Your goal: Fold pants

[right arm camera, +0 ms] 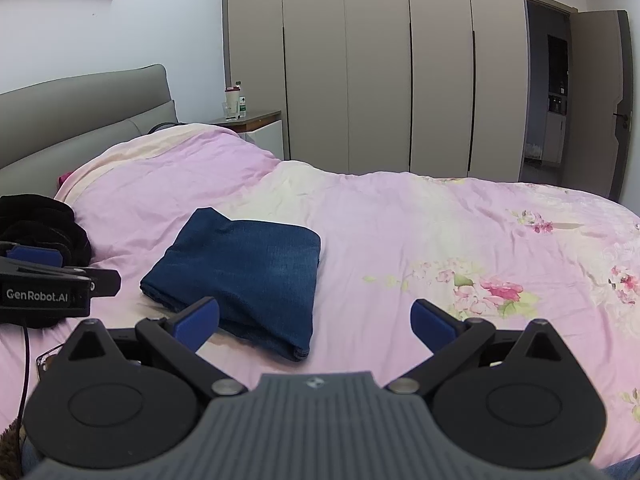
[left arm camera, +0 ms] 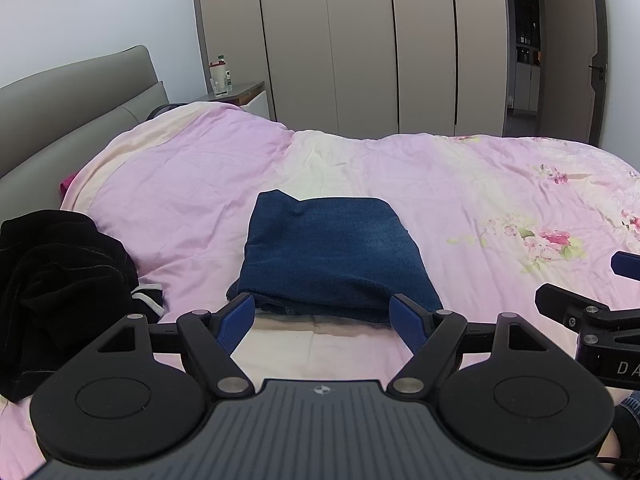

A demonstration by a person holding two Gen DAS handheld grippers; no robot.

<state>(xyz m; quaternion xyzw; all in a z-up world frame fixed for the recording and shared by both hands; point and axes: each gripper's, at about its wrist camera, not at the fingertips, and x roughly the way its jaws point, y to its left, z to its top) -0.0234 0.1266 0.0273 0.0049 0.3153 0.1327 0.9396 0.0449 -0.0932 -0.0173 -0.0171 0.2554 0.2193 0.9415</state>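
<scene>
My left gripper (left arm camera: 322, 322) is matte black, with blue ribbed finger pads (left arm camera: 236, 322), silver pivot screws and a grey ridged body bearing a small round emblem. My right gripper (right arm camera: 316, 322) matches it. The left's side reads "GenRobot.AI", with a thin black cable (right arm camera: 25, 360) hanging beneath.
</scene>
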